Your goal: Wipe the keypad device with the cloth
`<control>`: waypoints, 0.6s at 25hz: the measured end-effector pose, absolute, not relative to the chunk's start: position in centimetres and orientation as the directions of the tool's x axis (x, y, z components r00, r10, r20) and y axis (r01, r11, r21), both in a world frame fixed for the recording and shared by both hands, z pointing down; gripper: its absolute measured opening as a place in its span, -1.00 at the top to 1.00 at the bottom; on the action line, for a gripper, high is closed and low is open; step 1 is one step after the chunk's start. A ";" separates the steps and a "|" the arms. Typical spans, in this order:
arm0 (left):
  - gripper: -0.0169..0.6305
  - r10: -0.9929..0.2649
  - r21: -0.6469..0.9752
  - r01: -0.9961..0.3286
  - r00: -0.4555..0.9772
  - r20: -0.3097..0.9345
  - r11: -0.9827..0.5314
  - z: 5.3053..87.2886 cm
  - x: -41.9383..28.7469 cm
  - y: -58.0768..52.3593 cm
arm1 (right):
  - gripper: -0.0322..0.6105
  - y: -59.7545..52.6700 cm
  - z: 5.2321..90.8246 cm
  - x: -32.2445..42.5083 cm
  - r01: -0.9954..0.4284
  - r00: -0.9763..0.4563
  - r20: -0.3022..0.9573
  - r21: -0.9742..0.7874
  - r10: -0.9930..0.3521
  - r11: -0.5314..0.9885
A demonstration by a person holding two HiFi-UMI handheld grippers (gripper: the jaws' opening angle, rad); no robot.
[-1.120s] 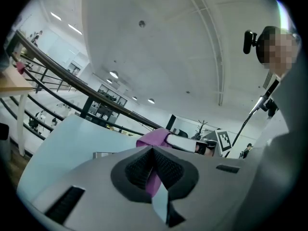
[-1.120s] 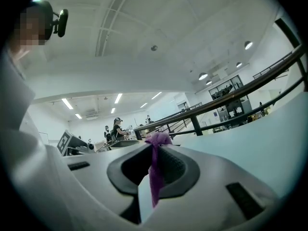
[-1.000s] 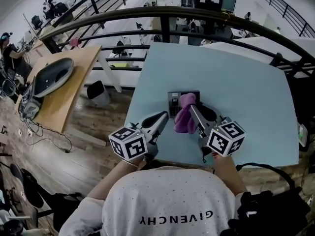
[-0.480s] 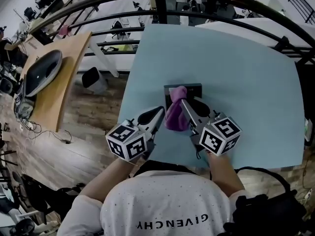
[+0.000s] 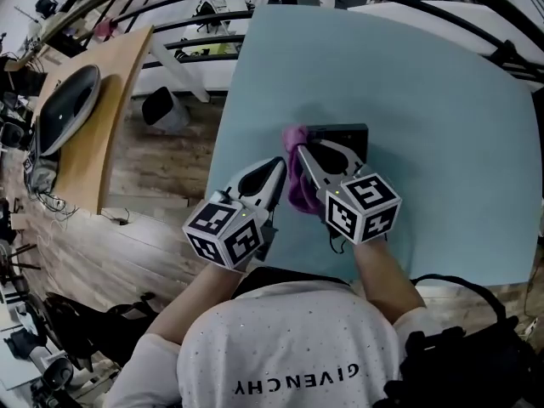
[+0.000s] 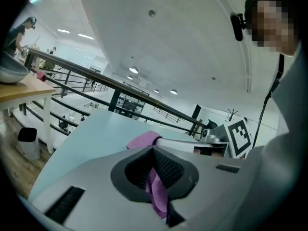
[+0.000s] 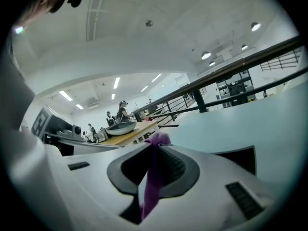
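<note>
1. The jaws of the right gripper are pressed together on the purple cloth. A narrow strip of it runs between the two pads, and a small tuft stands out past the tips.
2. The jaws of the left gripper are closed as well. A fold of the same cloth sits in the slit between its pads, so this gripper seems to pinch it too.
3. In the head view the tips of the right gripper are at the far end of the cloth, at the left edge of the keypad device.
4. From there the cloth stretches toward the near side, between the two grippers.
5. The tips of the left gripper are directly at the left side of the cloth, a little nearer than the right tips.
6. The keypad device is a dark, flat box. It lies about in the middle of the light blue table. Its near part is covered by the right gripper, and the far edge and right corner are visible.
7. In the right gripper view a dark part of the device shows just right of the jaws.
8. Each gripper carries its marker cube on the near end, the left cube and the right cube.
9. To the left of the table, well apart, is a wooden desk.
</note>
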State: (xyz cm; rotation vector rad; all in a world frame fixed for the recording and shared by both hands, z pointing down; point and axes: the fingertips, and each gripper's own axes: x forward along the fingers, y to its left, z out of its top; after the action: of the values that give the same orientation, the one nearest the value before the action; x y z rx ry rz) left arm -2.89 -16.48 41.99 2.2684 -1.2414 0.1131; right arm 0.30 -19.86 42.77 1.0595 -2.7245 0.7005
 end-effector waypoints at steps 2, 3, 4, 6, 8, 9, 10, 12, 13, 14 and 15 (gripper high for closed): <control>0.95 -0.766 0.433 -0.808 0.553 0.327 -0.399 42.5 -3.2 -16.4 | 0.79 -20.3 43.8 0.0 -0.694 -0.720 0.310 -0.334 -0.621 0.638; 0.95 -0.768 0.432 -0.811 0.549 0.329 -0.394 42.8 -3.2 -16.3 | 0.79 -20.5 44.3 0.0 -0.707 -0.707 0.321 -0.313 -0.630 0.635; 0.95 -0.768 0.430 -0.812 0.548 0.333 -0.393 43.1 -3.1 -16.2 | 0.78 -20.7 44.8 0.1 -0.718 -0.696 0.332 -0.291 -0.637 0.633; 0.95 -0.762 0.435 -0.812 0.548 0.344 -0.389 43.8 -3.1 -16.1 | 0.78 -21.1 45.7 0.2 -0.734 -0.677 0.352 -0.252 -0.646 0.631; 0.95 -0.754 0.446 -0.811 0.550 0.360 -0.378 44.6 -3.3 -16.0 | 0.78 -21.6 46.4 0.7 -0.759 -0.645 0.375 -0.210 -0.665 0.617; 0.95 -0.749 0.450 -0.811 0.550 0.370 -0.373 45.0 -3.4 -15.8 | 0.78 -21.8 46.6 1.1 -0.776 -0.622 0.385 -0.188 -0.682 0.602; 0.95 -0.744 0.453 -0.812 0.549 0.380 -0.367 45.4 -3.6 -15.6 | 0.78 -22.0 46.7 1.5 -0.791 -0.601 0.391 -0.169 -0.697 0.587; 0.95 -0.737 0.462 -0.812 0.548 0.396 -0.357 46.1 -4.1 -15.2 | 0.78 -22.2 47.0 2.2 -0.812 -0.572 0.397 -0.148 -0.718 0.565; 0.95 -0.733 0.465 -0.812 0.549 0.401 -0.353 46.3 -4.3 -14.9 | 0.78 -22.3 47.1 2.5 -0.819 -0.562 0.398 -0.144 -0.725 0.556; 0.95 -0.730 0.467 -0.811 0.550 0.406 -0.351 46.5 -4.6 -14.7 | 0.78 -22.3 47.1 2.8 -0.825 -0.553 0.399 -0.141 -0.732 0.547; 0.95 -0.728 0.469 -0.811 0.550 0.409 -0.350 46.6 -4.8 -14.5 | 0.78 -22.4 47.1 3.2 -0.833 -0.542 0.400 -0.140 -0.739 0.535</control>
State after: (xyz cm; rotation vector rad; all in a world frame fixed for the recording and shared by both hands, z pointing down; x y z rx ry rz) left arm -4.79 -14.46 46.63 2.1492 -1.2326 0.1690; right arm 3.20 -22.43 47.14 1.3087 -2.4838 0.4567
